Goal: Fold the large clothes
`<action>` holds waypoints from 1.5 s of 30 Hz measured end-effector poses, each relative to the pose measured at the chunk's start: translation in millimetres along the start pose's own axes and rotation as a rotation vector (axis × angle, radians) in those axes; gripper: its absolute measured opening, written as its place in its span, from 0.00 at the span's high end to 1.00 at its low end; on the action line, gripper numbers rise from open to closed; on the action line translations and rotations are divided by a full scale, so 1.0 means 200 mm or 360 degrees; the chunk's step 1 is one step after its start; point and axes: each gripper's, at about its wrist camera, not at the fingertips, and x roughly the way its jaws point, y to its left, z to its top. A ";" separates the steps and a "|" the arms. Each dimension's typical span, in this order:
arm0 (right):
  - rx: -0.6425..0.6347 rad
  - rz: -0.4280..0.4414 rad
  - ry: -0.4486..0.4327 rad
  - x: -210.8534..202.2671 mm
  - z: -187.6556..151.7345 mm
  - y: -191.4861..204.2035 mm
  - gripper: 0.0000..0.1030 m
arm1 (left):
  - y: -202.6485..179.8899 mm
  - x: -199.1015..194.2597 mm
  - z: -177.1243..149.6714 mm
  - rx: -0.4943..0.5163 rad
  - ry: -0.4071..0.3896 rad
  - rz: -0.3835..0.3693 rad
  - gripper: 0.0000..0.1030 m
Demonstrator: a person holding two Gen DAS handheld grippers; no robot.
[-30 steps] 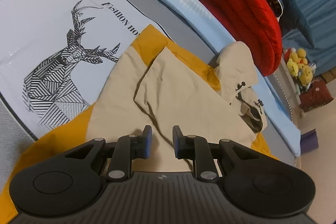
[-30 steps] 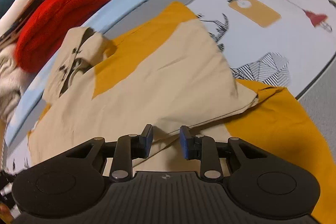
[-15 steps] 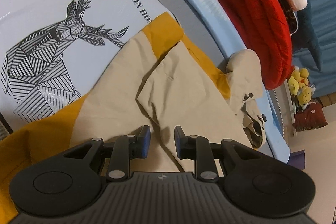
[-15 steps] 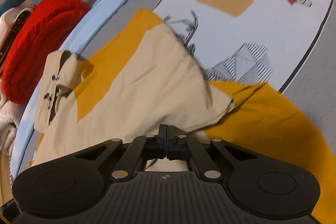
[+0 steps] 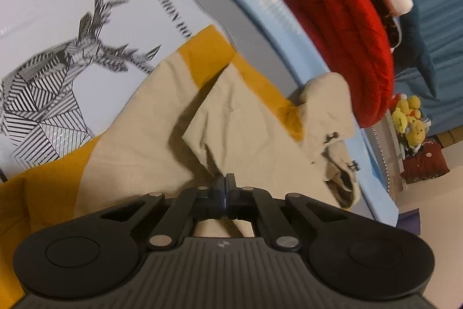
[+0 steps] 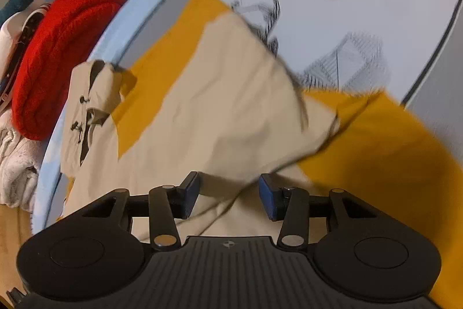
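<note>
Fabric, soft and light: the beige-and-yellow jacket (image 5: pixel 237 118) lies spread just ahead of both tools. Left hand-held gripper (image 5: pixel 225 187) is pinched on a beige fold; right hand-held gripper (image 6: pixel 228 194) gapes over the hem, best gripped at edges.

The left gripper (image 5: pixel 225 187) had its fingers pressed together on cloth; the right gripper (image 6: pixel 228 194) stood spread wide.

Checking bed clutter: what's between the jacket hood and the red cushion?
Left wrist view: only the light-blue bed edge runs between the beige hood and the red cushion; nothing lies on it.
</note>
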 end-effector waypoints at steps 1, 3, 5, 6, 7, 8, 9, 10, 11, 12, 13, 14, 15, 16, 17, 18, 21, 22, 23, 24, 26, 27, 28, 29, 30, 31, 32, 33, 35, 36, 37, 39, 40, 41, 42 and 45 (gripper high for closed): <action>0.0028 0.0004 0.0014 0.01 0.00 -0.01 0.54 | -0.03 -0.04 -0.01 -0.0009 -0.0012 -0.0001 1.00; 0.0069 0.0014 0.0019 0.02 -0.01 -0.02 0.54 | -0.08 -0.15 -0.03 -0.0020 -0.0043 0.0007 1.00; 0.0098 0.0023 0.0002 0.01 0.00 -0.02 0.54 | -0.15 -0.25 -0.08 0.0067 -0.0104 0.0044 1.00; 0.0116 0.0022 -0.0024 0.00 0.00 -0.03 0.54 | -0.18 -0.30 -0.11 0.0127 -0.0146 0.0078 1.00; 0.0133 0.0027 -0.0058 -0.02 0.01 -0.04 0.55 | -0.20 -0.34 -0.14 0.0149 -0.0160 0.0093 1.00; 0.0145 0.0037 -0.0080 -0.04 0.02 -0.06 0.60 | -0.20 -0.36 -0.16 0.0145 -0.0156 0.0102 1.00; 0.0154 0.0056 -0.0097 -0.05 0.03 -0.07 0.66 | -0.20 -0.38 -0.17 0.0121 -0.0138 0.0109 1.00; 0.0156 0.0073 -0.0116 -0.07 0.04 -0.07 0.87 | -0.19 -0.41 -0.18 0.0096 -0.0125 0.0106 1.00; 0.0148 0.0083 -0.0147 -0.09 0.04 -0.08 0.97 | -0.18 -0.42 -0.19 0.0079 -0.0113 0.0111 1.00; 0.0139 0.0077 -0.0186 -0.12 0.04 -0.08 0.97 | -0.16 -0.43 -0.19 0.0066 -0.0096 0.0127 1.00; 0.0129 0.0059 -0.0236 -0.15 0.04 -0.08 0.98 | -0.14 -0.41 -0.19 0.0051 -0.0061 0.0170 0.99; 0.0124 0.0042 -0.0268 -0.17 0.05 -0.09 0.98 | -0.11 -0.39 -0.19 0.0028 -0.0018 0.0237 0.99; 0.0120 0.0012 -0.0290 -0.19 0.05 -0.09 0.98 | -0.07 -0.38 -0.18 -0.0021 -0.0002 0.0280 0.99; 0.0123 -0.0032 -0.0295 -0.20 0.05 -0.10 0.98 | -0.03 -0.37 -0.17 -0.0072 0.0006 0.0308 0.99; 0.0138 -0.0066 -0.0283 -0.20 0.05 -0.11 0.96 | 0.00 -0.35 -0.16 -0.0111 0.0021 0.0340 0.99; 0.0160 -0.0097 -0.0261 -0.19 0.05 -0.13 0.93 | 0.02 -0.35 -0.15 -0.0128 0.0029 0.0355 0.99; 0.0188 -0.0204 -0.0235 -0.19 0.03 -0.15 0.61 | 0.03 -0.34 -0.13 -0.0082 0.0041 0.0341 0.86; 0.0174 -0.0222 -0.0247 -0.19 0.02 -0.14 0.58 | 0.02 -0.34 -0.12 -0.0065 0.0048 0.0342 0.85; 0.0151 -0.0232 -0.0261 -0.20 0.02 -0.12 0.58 | 0.03 -0.34 -0.12 -0.0070 0.0045 0.0344 0.85; 0.0115 -0.0247 -0.0289 -0.22 0.00 -0.10 0.58 | 0.05 -0.34 -0.12 -0.0080 0.0039 0.0357 0.85; 0.0013 -0.0278 -0.0370 -0.26 -0.02 -0.02 0.59 | 0.07 -0.34 -0.10 -0.0099 0.0028 0.0393 0.85; -0.0031 -0.0294 -0.0420 -0.28 -0.04 0.01 0.59 | 0.08 -0.34 -0.10 -0.0106 0.0024 0.0397 0.85; -0.0071 -0.0307 -0.0477 -0.31 -0.05 0.03 0.59 | 0.08 -0.33 -0.09 -0.0103 0.0027 0.0398 0.81; -0.0118 -0.0321 -0.0547 -0.33 -0.06 0.06 0.59 | 0.07 -0.32 -0.08 -0.0094 0.0036 0.0394 0.77; -0.0160 -0.0322 -0.0608 -0.35 -0.06 0.09 0.59 | 0.06 -0.30 -0.08 -0.0063 0.0063 0.0386 0.71; -0.0198 -0.0315 -0.0665 -0.37 -0.06 0.11 0.59 | 0.05 -0.27 -0.08 -0.0025 0.0099 0.0385 0.70; -0.0227 -0.0299 -0.0712 -0.39 -0.06 0.12 0.59 | 0.04 -0.25 -0.08 0.0016 0.0140 0.0396 0.70; -0.0250 -0.0252 -0.0738 -0.39 -0.05 0.13 0.59 | 0.03 -0.23 -0.09 0.0051 0.0151 0.0426 0.70; -0.0283 -0.0121 -0.0691 -0.38 -0.02 0.13 0.59 | 0.01 -0.22 -0.10 0.0119 0.0138 0.0457 1.00; -0.0281 -0.0062 -0.0648 -0.36 -0.01 0.13 0.59 | -0.01 -0.23 -0.09 0.0172 0.0106 0.0457 1.00; -0.0268 -0.0020 -0.0604 -0.34 0.00 0.12 0.59 | -0.04 -0.25 -0.09 0.0234 0.0053 0.0446 1.00; -0.0281 -0.0065 -0.0546 -0.29 -0.01 0.11 0.59 | -0.11 -0.31 -0.08 0.0374 -0.0072 0.0436 1.00; -0.0309 -0.0131 -0.0516 -0.25 -0.01 0.11 0.59 | -0.15 -0.33 -0.07 0.0448 -0.0129 0.0455 0.99; -0.0328 -0.0195 -0.0479 -0.23 -0.02 0.11 0.59 | -0.17 -0.33 -0.07 0.0485 -0.0144 0.0480 0.99; -0.0326 -0.0246 -0.0434 -0.19 -0.02 0.10 0.59 | -0.16 -0.32 -0.06 0.0497 -0.0124 0.0499 0.97; -0.0208 -0.0328 -0.0280 -0.11 -0.01 -0.01 0.60 | -0.16 -0.31 -0.08 0.0525 -0.0114 0.0606 0.96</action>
